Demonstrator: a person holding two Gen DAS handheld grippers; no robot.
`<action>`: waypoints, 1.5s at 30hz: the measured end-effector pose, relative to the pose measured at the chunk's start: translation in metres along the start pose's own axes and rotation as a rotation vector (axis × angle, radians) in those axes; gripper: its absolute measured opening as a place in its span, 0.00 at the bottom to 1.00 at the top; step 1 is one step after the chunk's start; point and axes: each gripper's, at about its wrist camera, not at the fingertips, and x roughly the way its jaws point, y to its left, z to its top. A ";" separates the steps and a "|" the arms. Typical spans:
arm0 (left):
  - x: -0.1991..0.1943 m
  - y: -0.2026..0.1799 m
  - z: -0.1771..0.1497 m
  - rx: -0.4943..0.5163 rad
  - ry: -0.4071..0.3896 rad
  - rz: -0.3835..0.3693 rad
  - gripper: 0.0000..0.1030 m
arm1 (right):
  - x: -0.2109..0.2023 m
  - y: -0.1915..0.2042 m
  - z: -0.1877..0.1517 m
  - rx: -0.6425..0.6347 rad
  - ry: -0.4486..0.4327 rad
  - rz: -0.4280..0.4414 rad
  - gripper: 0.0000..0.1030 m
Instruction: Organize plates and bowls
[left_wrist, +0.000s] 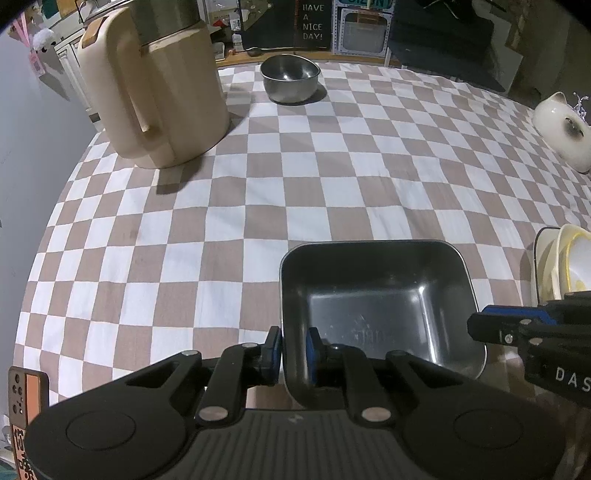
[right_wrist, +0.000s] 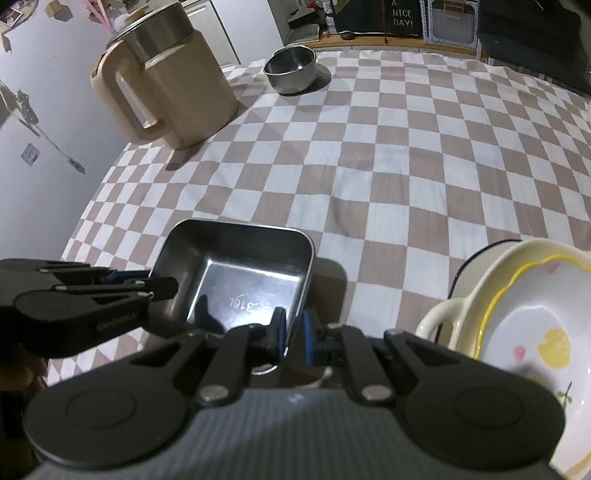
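A square steel tray (left_wrist: 376, 302) sits low over the checkered tablecloth (left_wrist: 258, 192). My left gripper (left_wrist: 293, 350) is shut on the tray's left wall, one pad inside and one outside. My right gripper (right_wrist: 293, 334) is shut on the tray's (right_wrist: 236, 280) right wall; it also shows at the right of the left wrist view (left_wrist: 480, 326). A round steel bowl (left_wrist: 290, 77) stands at the far side of the table. A stack of cream and yellow-rimmed bowls (right_wrist: 524, 332) sits at the right, next to the tray.
A tall beige kettle jug (left_wrist: 159, 85) stands at the far left of the table. A white cat-shaped ceramic piece (left_wrist: 565, 129) is at the far right. The wall (right_wrist: 37, 166) borders the left table edge.
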 end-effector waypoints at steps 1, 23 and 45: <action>0.000 0.000 0.000 -0.001 0.000 -0.002 0.14 | 0.001 0.000 0.000 -0.002 0.003 -0.001 0.12; -0.013 0.013 -0.001 -0.046 -0.033 -0.048 0.13 | 0.001 -0.001 -0.004 -0.015 0.002 -0.002 0.13; -0.001 0.013 -0.008 -0.009 0.028 -0.044 0.08 | 0.001 0.001 -0.004 -0.006 -0.009 0.000 0.12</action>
